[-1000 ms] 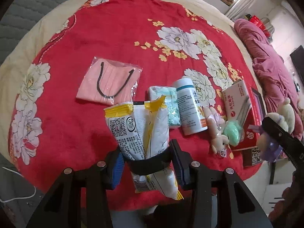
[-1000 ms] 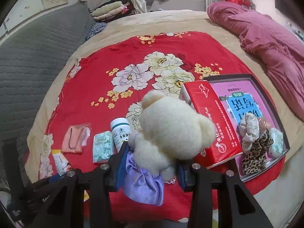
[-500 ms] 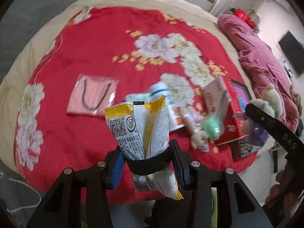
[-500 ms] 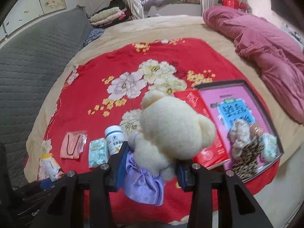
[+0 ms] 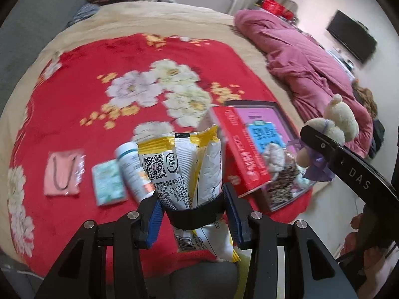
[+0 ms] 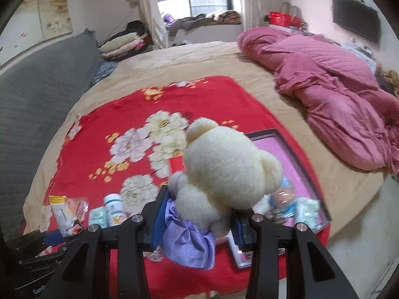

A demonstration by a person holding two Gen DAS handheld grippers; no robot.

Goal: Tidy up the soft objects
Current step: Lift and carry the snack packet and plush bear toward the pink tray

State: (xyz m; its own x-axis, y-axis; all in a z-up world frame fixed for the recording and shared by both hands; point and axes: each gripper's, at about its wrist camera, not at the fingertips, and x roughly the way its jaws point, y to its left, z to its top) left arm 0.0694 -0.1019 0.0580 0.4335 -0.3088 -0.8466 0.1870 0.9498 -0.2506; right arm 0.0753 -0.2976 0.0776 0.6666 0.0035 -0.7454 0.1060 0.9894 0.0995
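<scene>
Clamped on a yellow-and-white packet [image 5: 185, 172], our left gripper [image 5: 193, 215] holds it upright, long axis vertical, QR code facing us, above the red blanket [image 5: 74, 94]. Right of it, the dark-rimmed tray [image 5: 279, 199] holds soft fabric bits. In the right view, our right gripper [image 6: 199, 224] pinches a cream plush bear [image 6: 224, 169] in a purple dress, head up.

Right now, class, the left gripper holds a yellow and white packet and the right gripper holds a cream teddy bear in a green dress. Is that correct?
Not quite. The teddy bear's dress is purple, not green, as the right wrist view shows. The rest stands: the right gripper is shut on the bear, and the left gripper holds the yellow and white packet.
</scene>
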